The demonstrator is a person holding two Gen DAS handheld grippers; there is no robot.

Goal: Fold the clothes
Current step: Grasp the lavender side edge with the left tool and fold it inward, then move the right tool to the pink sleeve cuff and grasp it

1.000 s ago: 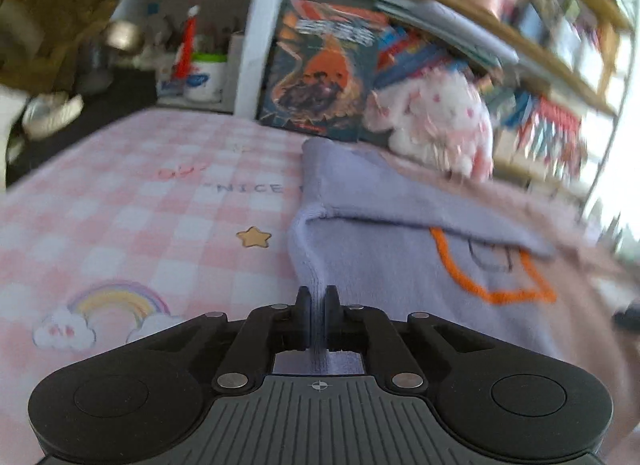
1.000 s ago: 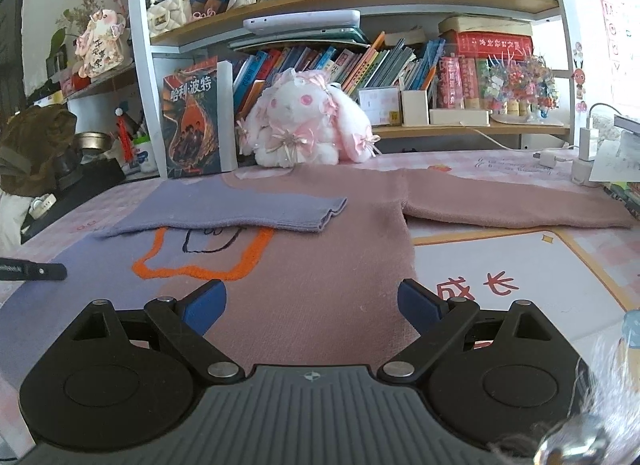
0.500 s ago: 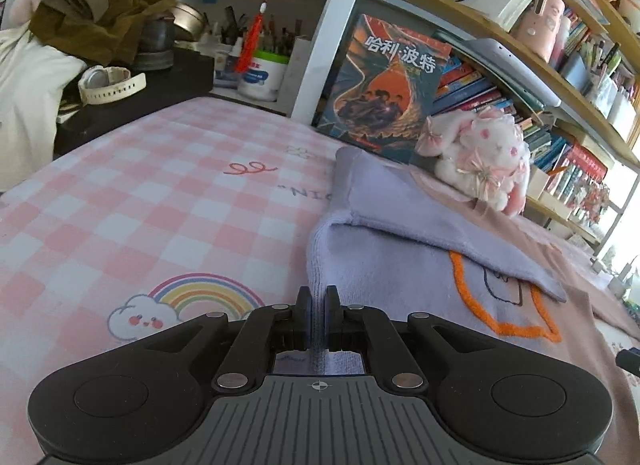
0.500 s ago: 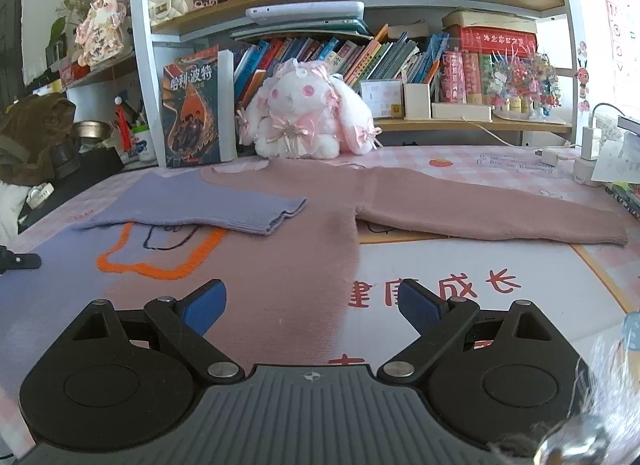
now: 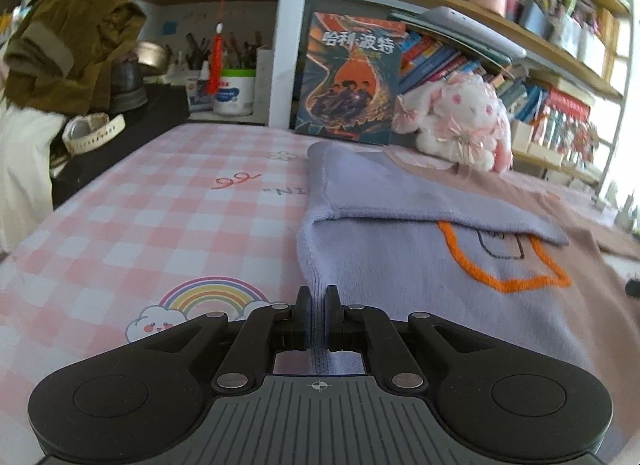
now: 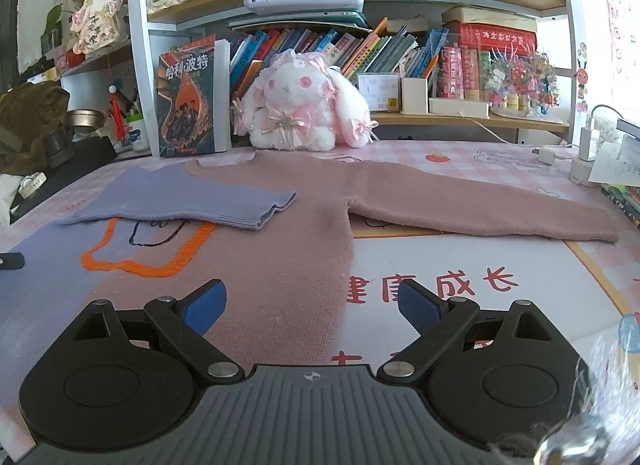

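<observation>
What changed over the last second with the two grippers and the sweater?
The right gripper shifted toward the pink side, its open fingers now over the sweater's right edge. The left gripper's view swung, but it took hold of nothing new. Unchanged: it stays clamped on the lilac hem, the lilac sleeve lies folded across the chest, and the pink sleeve lies stretched out.

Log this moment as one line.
left hand-held gripper: shut on sweater hem | right hand-held gripper: open above sweater | pink sleeve: unfolded
</observation>
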